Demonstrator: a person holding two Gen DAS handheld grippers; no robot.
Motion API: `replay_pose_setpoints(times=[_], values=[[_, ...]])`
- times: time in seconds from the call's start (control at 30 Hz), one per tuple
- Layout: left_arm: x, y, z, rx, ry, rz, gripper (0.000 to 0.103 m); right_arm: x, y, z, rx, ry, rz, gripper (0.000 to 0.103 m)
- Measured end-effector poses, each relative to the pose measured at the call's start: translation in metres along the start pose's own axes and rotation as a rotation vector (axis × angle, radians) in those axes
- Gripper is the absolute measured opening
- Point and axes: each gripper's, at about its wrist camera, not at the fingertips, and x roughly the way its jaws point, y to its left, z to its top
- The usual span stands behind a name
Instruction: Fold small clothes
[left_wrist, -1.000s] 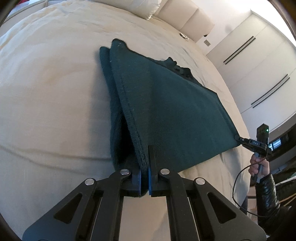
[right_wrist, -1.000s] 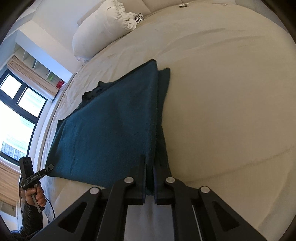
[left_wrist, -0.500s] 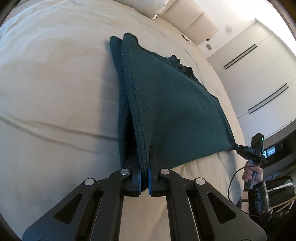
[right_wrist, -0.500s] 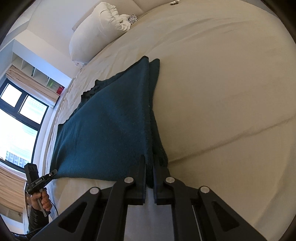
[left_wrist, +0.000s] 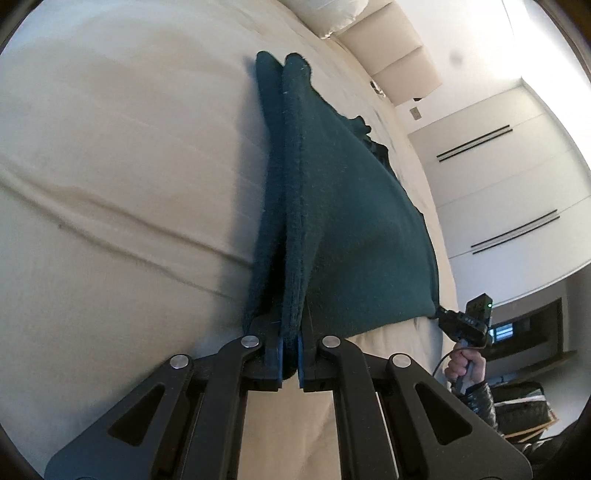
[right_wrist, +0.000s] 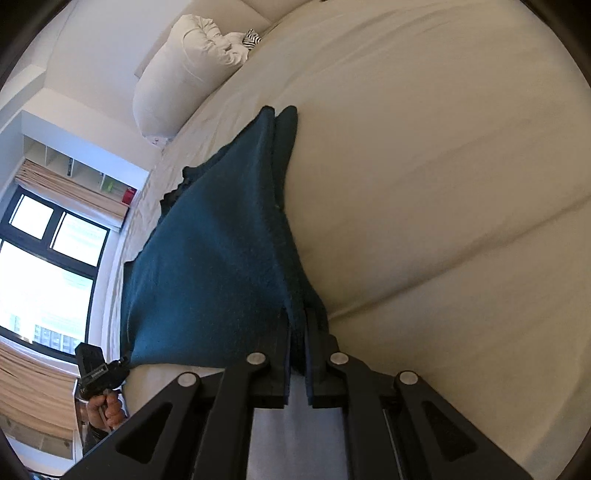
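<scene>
**Cloth, dark teal: fold being laid down on bed**

Change since a second ago: both grippers have sunk toward the bed (left_wrist: 110, 184) and rolled slightly; the cloth's (left_wrist: 351, 229) lifted edge hangs lower, its layers closer together.

Left gripper (left_wrist: 290, 354): clamped on one near corner, cloth pinched between the pads.
Right gripper (right_wrist: 297, 354): clamped on the other near corner, likewise.

Position: cloth stretches away from both grippers across the bed, far end resting on it, near edge held taut between them just above the sheet.

Risk: uneven lowering or one corner released first would skew the top layer off the lower; a snagged pad could drag the fold open.
</scene>
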Motion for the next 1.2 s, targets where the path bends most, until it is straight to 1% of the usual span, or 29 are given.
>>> replay_pose_setpoints(times=[0.07,0.13,0.17,0.2,0.23,0.27,0.3,0.37,0.4,0.47,0.5,0.53,0.57,0.6,0.63,0.67,0.7,0.73,0.77,0.8,0.83,0.87,0.93,1.0,1.03,1.07,1.13,1.17,1.2], values=[[-0.006,-0.005,-0.001,0.011,-0.002,0.025,0.006,-0.009,-0.002,-0.002,0.023,-0.016,-0.007,0.008],[-0.017,-0.012,0.000,0.023,-0.015,0.075,0.006,-0.025,0.002,-0.004,0.019,-0.060,-0.087,0.034],[-0.023,-0.016,0.001,0.033,-0.025,0.101,0.006,-0.034,0.007,-0.004,0.005,-0.088,-0.136,0.034],[-0.030,-0.023,0.004,0.059,-0.041,0.143,0.006,-0.040,0.014,-0.003,-0.012,-0.105,-0.175,0.034],[-0.036,-0.033,0.008,0.086,-0.065,0.199,0.006,-0.043,0.020,-0.001,-0.026,-0.120,-0.196,0.034],[-0.040,-0.041,0.011,0.104,-0.087,0.239,0.006,-0.047,0.031,0.003,-0.051,-0.141,-0.203,0.034],[-0.045,-0.054,0.018,0.134,-0.120,0.275,0.006,-0.047,0.048,0.008,-0.086,-0.161,-0.172,0.034],[-0.042,-0.084,0.034,0.209,-0.177,0.271,0.006,-0.038,0.075,0.018,-0.136,-0.169,-0.092,0.034],[-0.035,-0.095,0.040,0.240,-0.179,0.277,0.007,-0.027,0.093,0.026,-0.168,-0.159,-0.039,0.034],[-0.008,-0.124,0.056,0.309,-0.192,0.334,0.007,0.003,0.120,0.037,-0.204,-0.128,0.044,0.034],[0.008,-0.137,0.062,0.346,-0.194,0.343,0.007,0.027,0.137,0.043,-0.228,-0.108,0.096,0.034],[0.026,-0.147,0.069,0.382,-0.195,0.356,0.007,0.041,0.143,0.046,-0.234,-0.100,0.118,0.034],[0.044,-0.154,0.075,0.412,-0.202,0.392,0.007,0.060,0.149,0.051,-0.223,-0.086,0.155,0.034],[0.063,-0.157,0.082,0.430,-0.211,0.436,0.007,0.082,0.152,0.057,-0.188,-0.066,0.210,0.034],[0.074,-0.156,0.088,0.433,-0.216,0.459,0.007,0.100,0.152,0.062,-0.152,-0.048,0.251,0.034],[0.091,-0.150,0.098,0.428,-0.218,0.494,0.007,0.117,0.150,0.067,-0.119,-0.036,0.270,0.034],[0.101,-0.144,0.104,0.409,-0.206,0.517,0.007,0.133,0.148,0.072,-0.098,-0.025,0.266,0.037],[0.112,-0.130,0.113,0.366,-0.188,0.533,0.007,0.145,0.145,0.076,-0.081,-0.023,0.252,0.036],[0.119,-0.116,0.119,0.330,-0.179,0.519,0.007,0.155,0.137,0.081,-0.056,-0.032,0.251,0.036],[0.123,-0.104,0.123,0.311,-0.177,0.482,0.006,0.156,0.130,0.082,-0.038,-0.047,0.262,0.029],[0.124,-0.095,0.124,0.296,-0.187,0.431,0.006,0.153,0.121,0.086,-0.015,-0.069,0.274,0.026],[0.120,-0.088,0.125,0.280,-0.200,0.375,0.006,0.148,0.111,0.090,0.009,-0.092,0.279,0.025],[0.117,-0.082,0.125,0.277,-0.202,0.336,0.006,0.134,0.087,0.100,0.060,-0.156,0.292,0.025],[0.116,-0.076,0.127,0.272,-0.205,0.303,0.006,0.114,0.058,0.105,0.108,-0.237,0.233,0.023],[0.113,-0.074,0.127,0.268,-0.207,0.296,0.006,0.105,0.045,0.107,0.133,-0.266,0.209,0.016],[0.113,-0.073,0.127,0.266,-0.211,0.290,0.006,0.095,0.032,0.109,0.166,-0.293,0.180,0.013],[0.108,-0.070,0.123,0.271,-0.218,0.290,0.006,0.072,0.015,0.109,0.225,-0.353,0.086,0.013],[0.105,-0.070,0.121,0.272,-0.221,0.291,0.006,0.062,0.011,0.107,0.239,-0.378,0.072,0.013],[0.106,-0.070,0.121,0.271,-0.222,0.292,0.006,0.052,0.012,0.104,0.251,-0.406,0.034,0.021]])
